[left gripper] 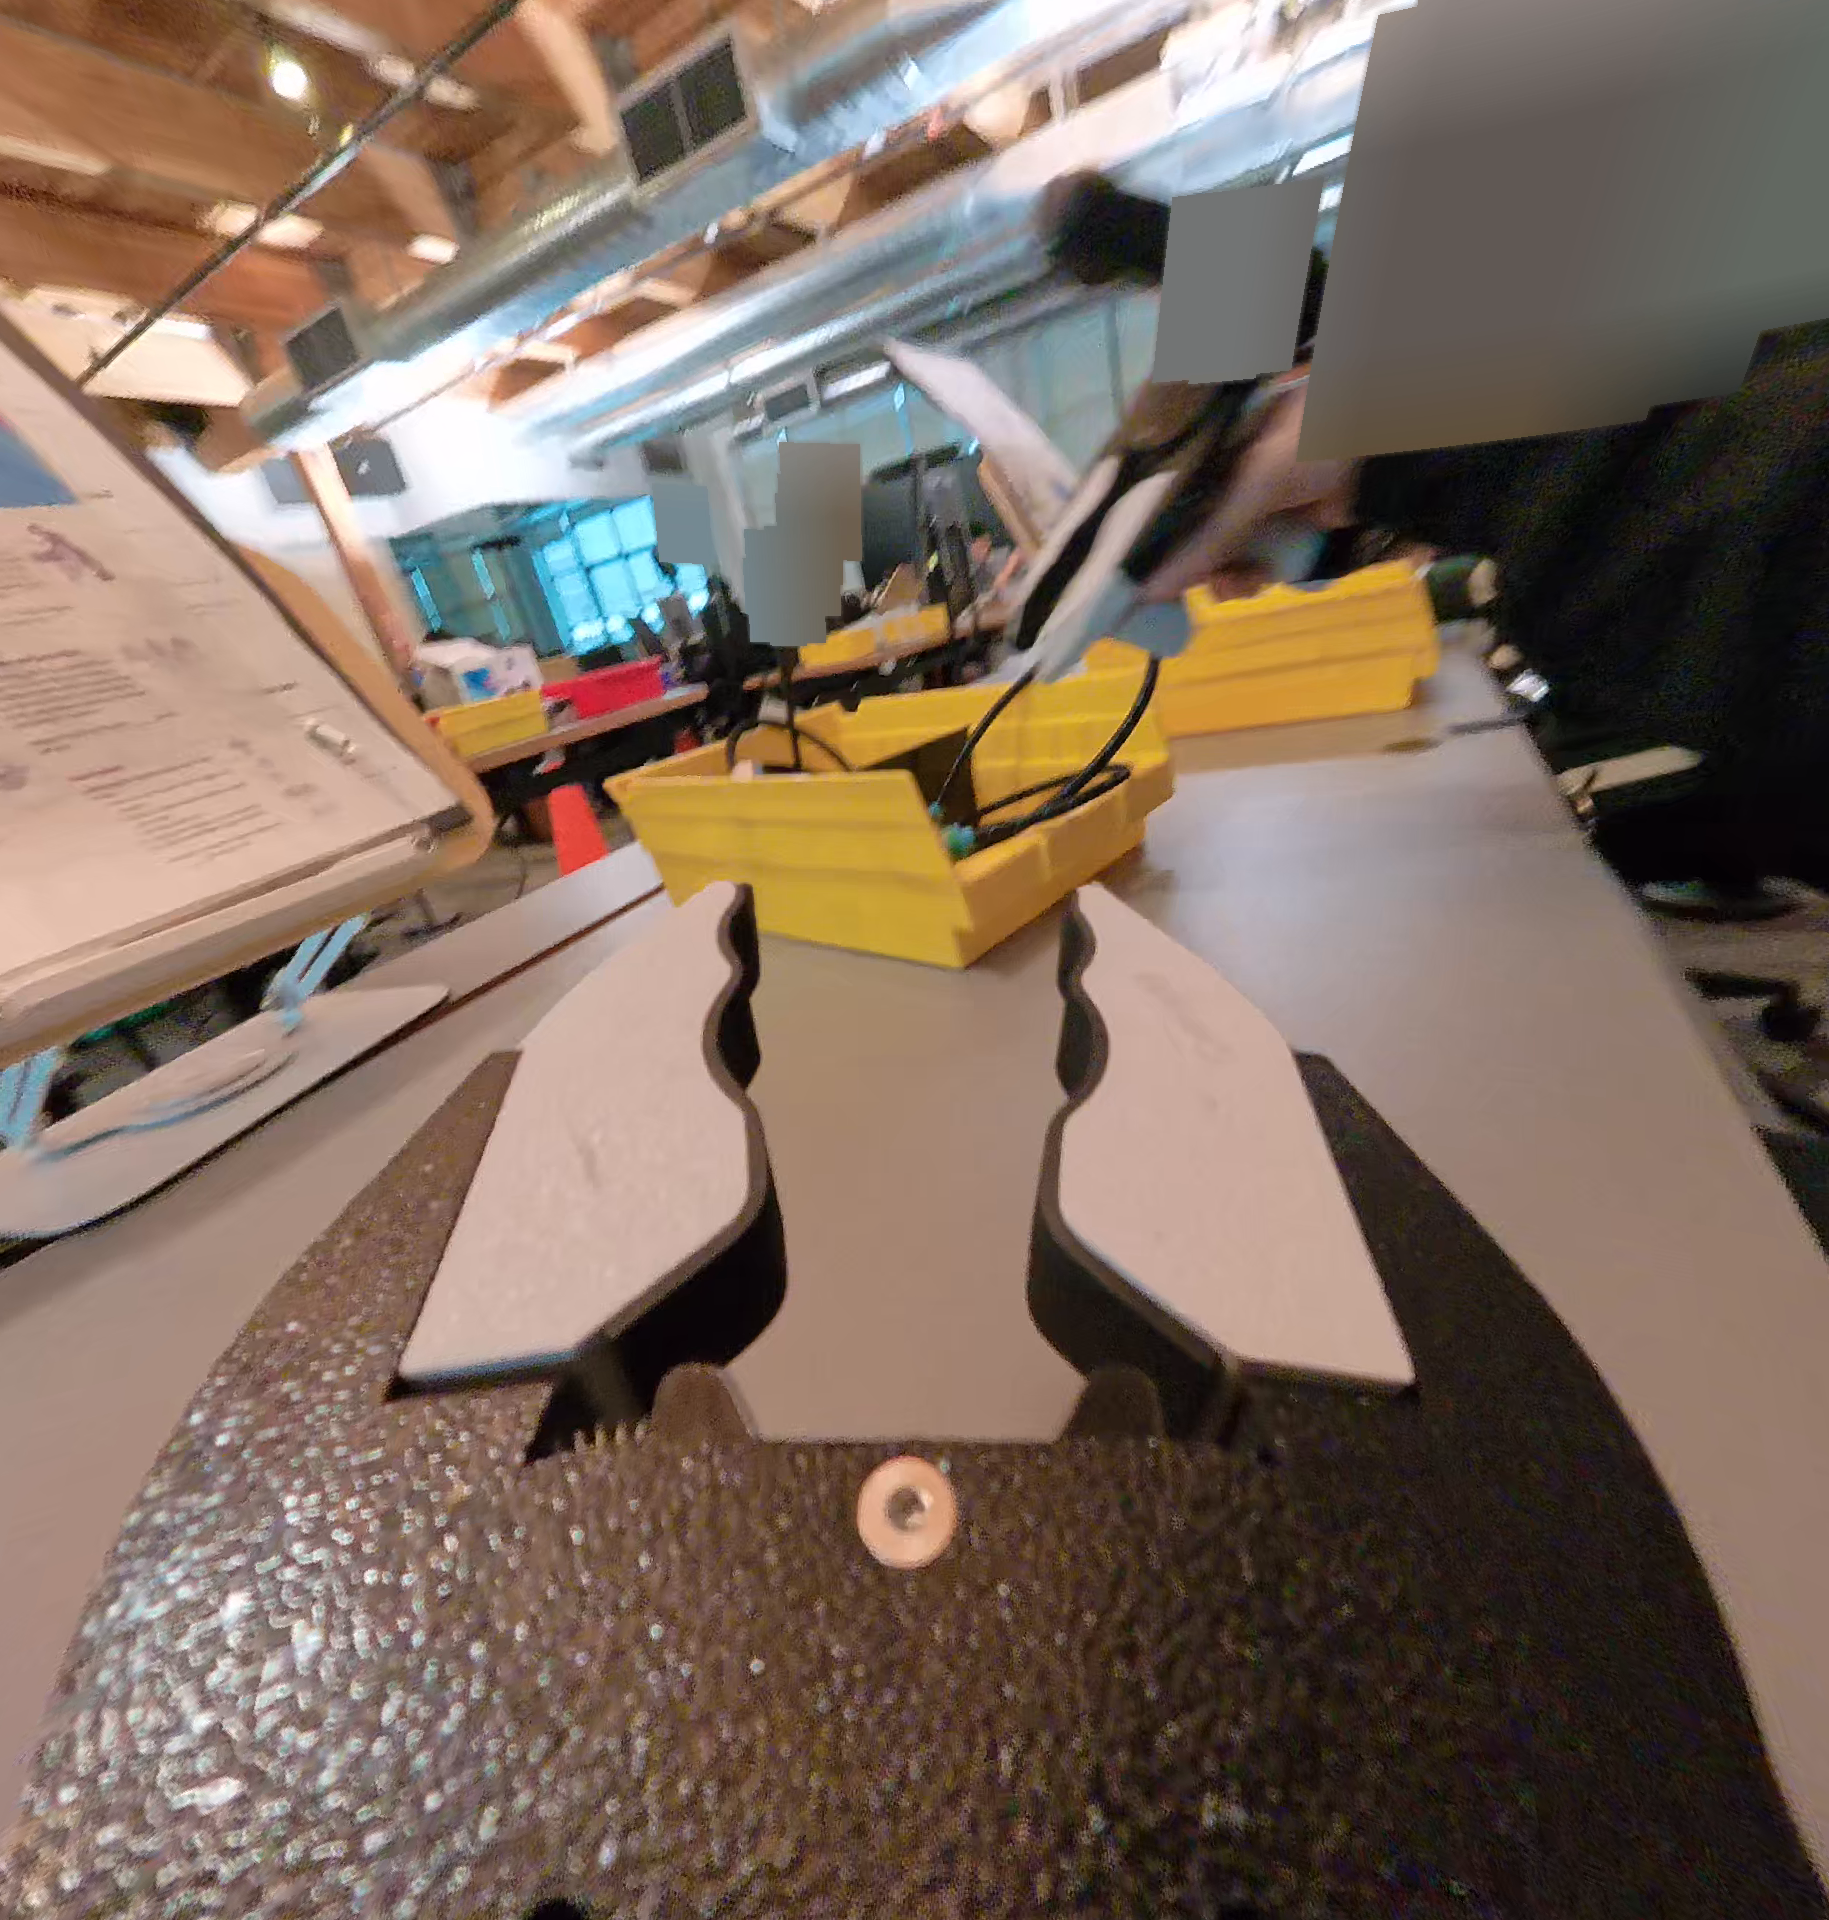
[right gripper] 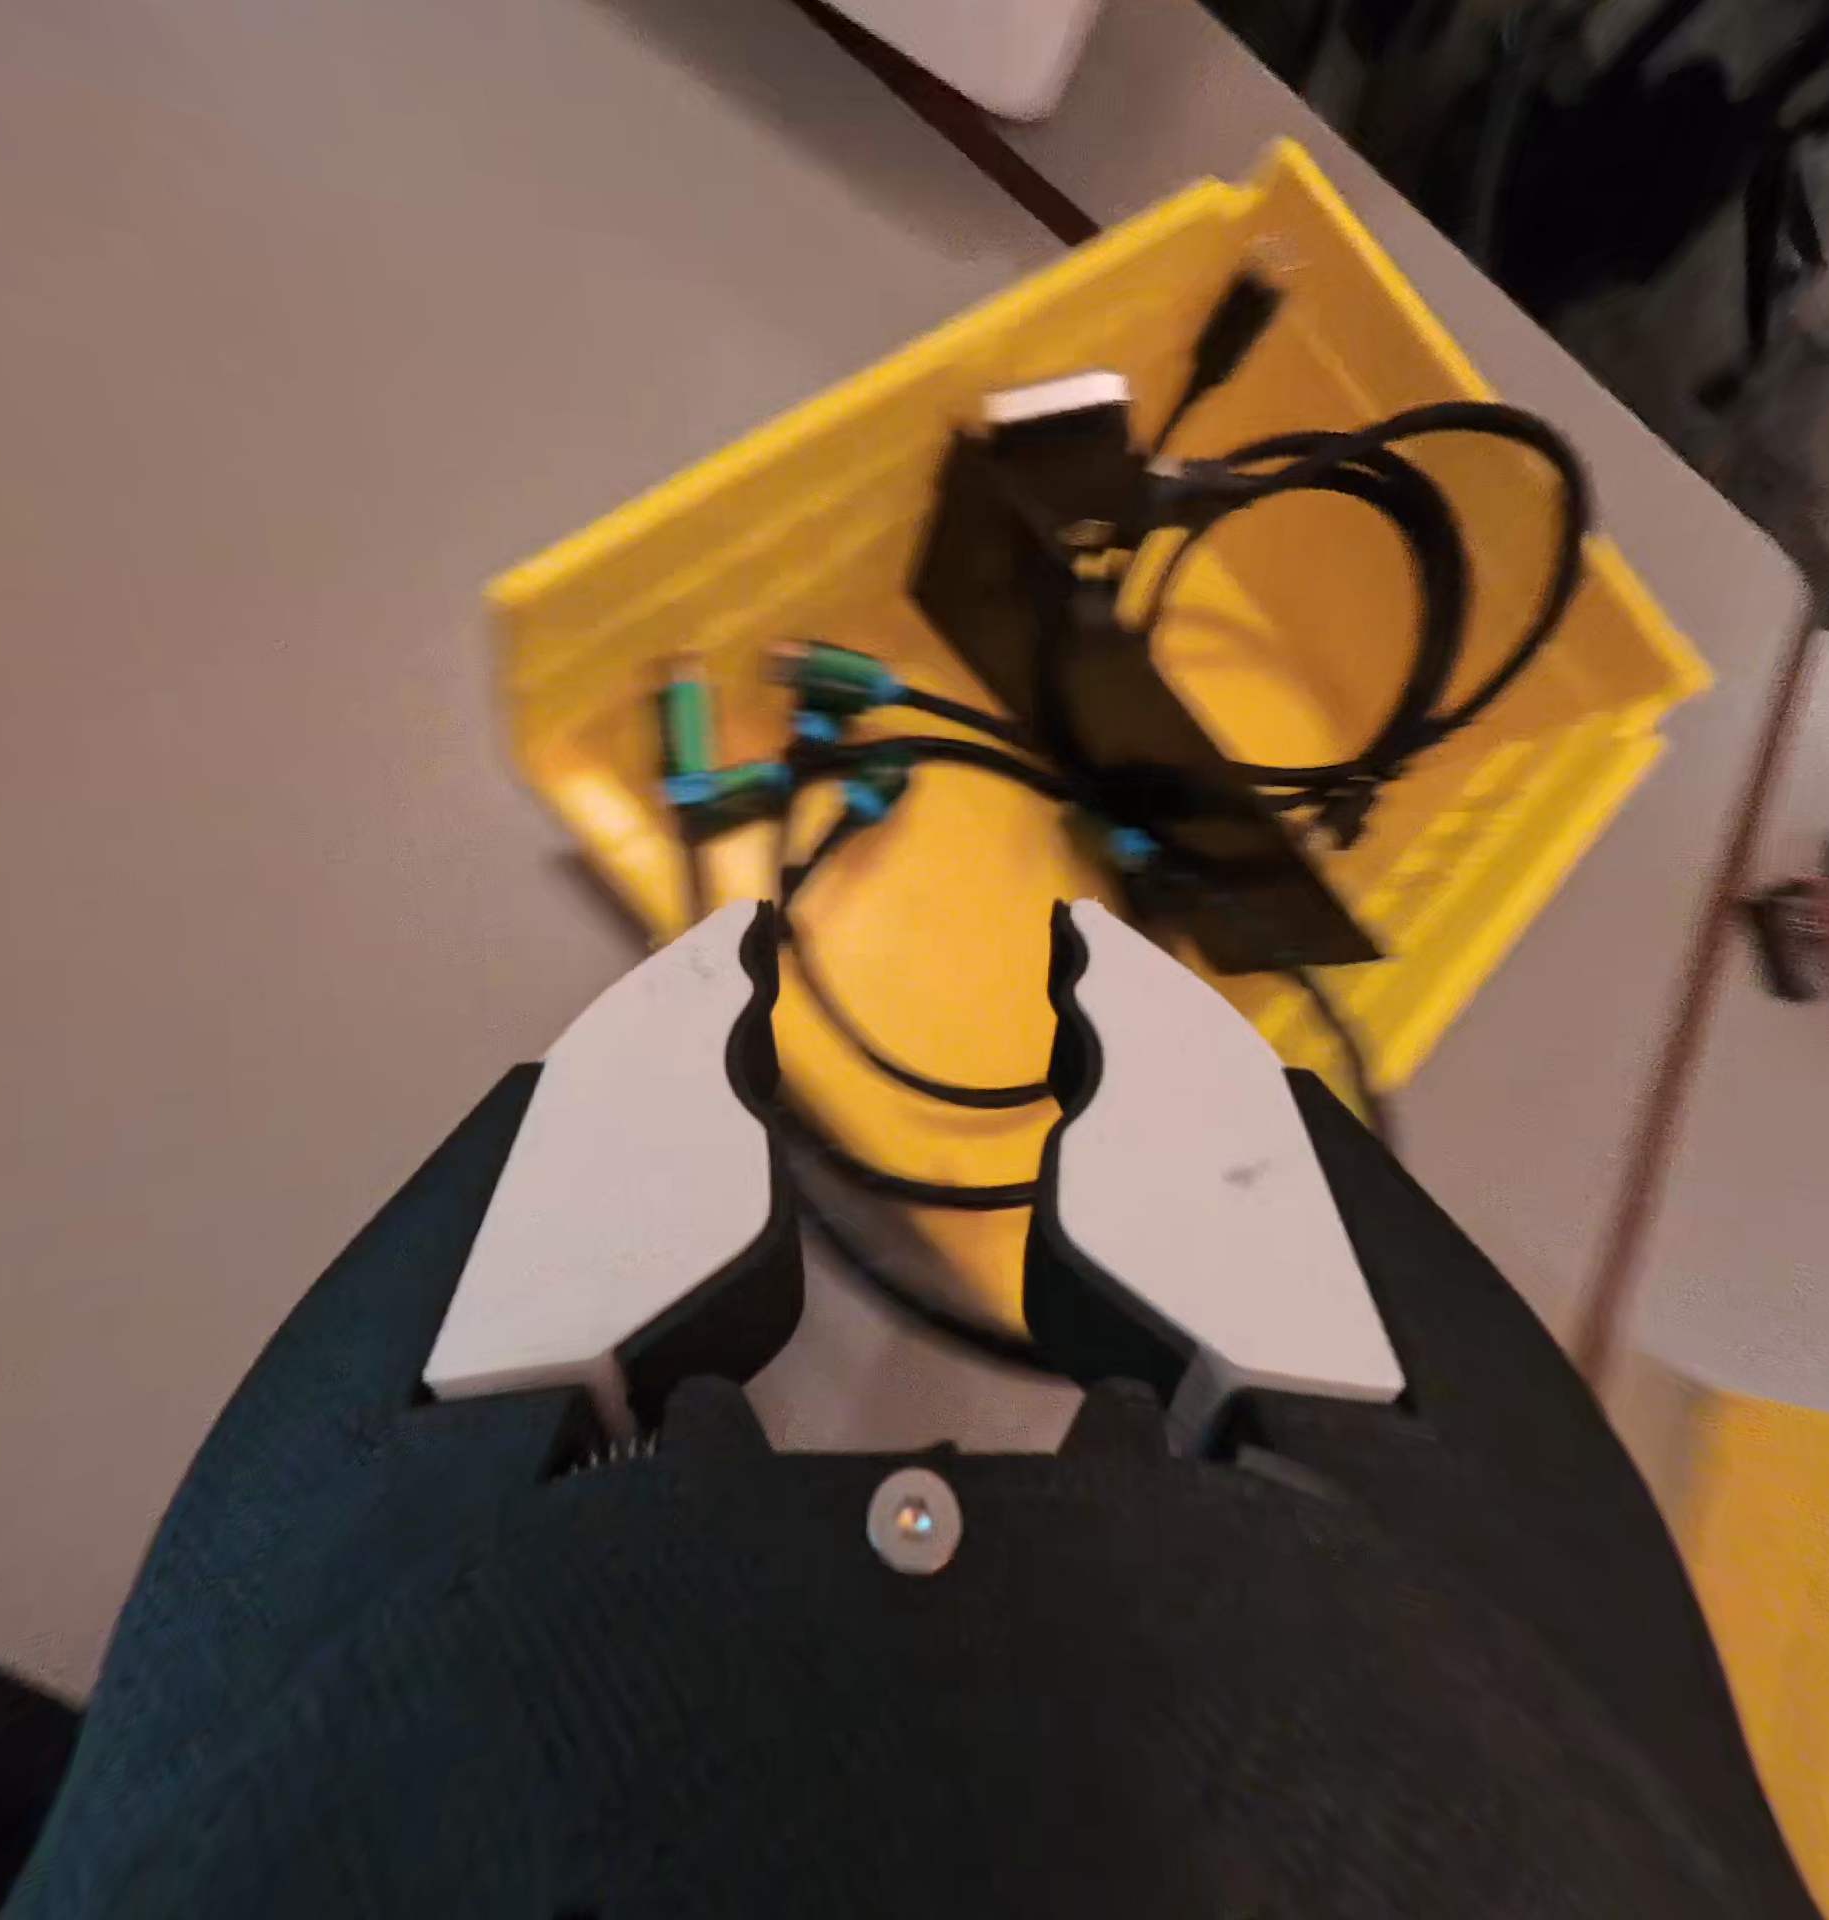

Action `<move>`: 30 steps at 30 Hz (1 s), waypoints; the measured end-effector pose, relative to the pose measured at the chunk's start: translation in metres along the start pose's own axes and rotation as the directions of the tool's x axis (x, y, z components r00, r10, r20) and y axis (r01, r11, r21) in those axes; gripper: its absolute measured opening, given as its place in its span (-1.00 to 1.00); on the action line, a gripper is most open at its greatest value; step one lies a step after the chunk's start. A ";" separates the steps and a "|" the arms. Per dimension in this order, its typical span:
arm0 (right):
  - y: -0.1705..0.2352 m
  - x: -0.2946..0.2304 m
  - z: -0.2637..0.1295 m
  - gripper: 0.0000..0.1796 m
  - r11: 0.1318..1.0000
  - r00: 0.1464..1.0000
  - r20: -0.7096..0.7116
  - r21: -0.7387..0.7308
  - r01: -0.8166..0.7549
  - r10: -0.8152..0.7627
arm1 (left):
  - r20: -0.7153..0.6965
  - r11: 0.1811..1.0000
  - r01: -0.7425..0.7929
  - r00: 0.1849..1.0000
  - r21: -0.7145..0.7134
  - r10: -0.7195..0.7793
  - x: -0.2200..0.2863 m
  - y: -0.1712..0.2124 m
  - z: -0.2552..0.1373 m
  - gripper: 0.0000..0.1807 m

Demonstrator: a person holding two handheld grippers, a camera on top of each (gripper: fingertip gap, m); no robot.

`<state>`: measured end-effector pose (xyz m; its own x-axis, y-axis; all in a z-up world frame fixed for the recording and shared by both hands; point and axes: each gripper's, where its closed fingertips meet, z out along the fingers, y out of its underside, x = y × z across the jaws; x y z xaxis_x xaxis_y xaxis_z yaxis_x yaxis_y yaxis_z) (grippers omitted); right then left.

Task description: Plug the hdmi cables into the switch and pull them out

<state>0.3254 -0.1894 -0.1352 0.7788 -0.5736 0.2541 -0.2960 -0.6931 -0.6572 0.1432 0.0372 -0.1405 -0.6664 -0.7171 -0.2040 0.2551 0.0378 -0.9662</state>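
While both claws are gaping empty, the right claw (right gripper: 915, 914) is hovering above the yellow bin (right gripper: 785, 540), the switch (right gripper: 1003, 540) lying at one o'clock among cables (right gripper: 1461, 582); the left claw (left gripper: 910, 914) is pointing across the counter (left gripper: 1357, 935).

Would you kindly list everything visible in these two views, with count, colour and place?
Yellow plastic bin: one nearest, more of the same behind it in the left wrist view, on the grey table.
Grey table: one, under the bin.
Black box-shaped switch: one, tilted inside the bin.
Black HDMI cables: several, looped in the bin; exact count unclear.
Green-and-blue plugs: several, at the bin's left side, blurred.
White document stand: one, left of the table.
Orange cone: one, beyond the table.
Left gripper: one, grey fingers, open, empty, low over the table.
Right gripper: one, open, empty, above the bin.
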 end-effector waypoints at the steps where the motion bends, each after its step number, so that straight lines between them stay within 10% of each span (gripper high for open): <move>1: 0.009 -0.022 -0.006 -0.44 0.998 0.999 0.039 0.064 -0.025 0.022 | 0.025 0.999 -0.008 1.000 -0.042 0.009 0.000 0.005 0.004 -0.41; 9: 0.058 0.002 -0.041 -0.11 0.965 0.932 -0.272 0.175 -0.197 0.240 | 0.220 0.906 0.175 0.971 -0.386 -0.094 0.013 0.046 0.063 -0.35; 22: 0.044 0.018 -0.090 0.04 0.853 0.901 -0.193 0.445 -0.272 0.388 | 0.455 0.722 0.362 0.888 -0.590 -0.073 -0.031 0.078 0.224 -0.17; 30: 0.027 0.002 -0.094 0.03 0.849 0.932 -0.141 0.475 -0.232 0.333 | 0.453 0.691 0.320 0.891 -0.648 0.013 -0.049 0.102 0.221 -0.90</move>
<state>0.2670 -0.2503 -0.0862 0.5496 -0.8271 0.1175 -0.1689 -0.2478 -0.9540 0.3566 -0.0783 -0.1938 -0.2730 -0.9542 -0.1227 -0.4906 0.2478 -0.8354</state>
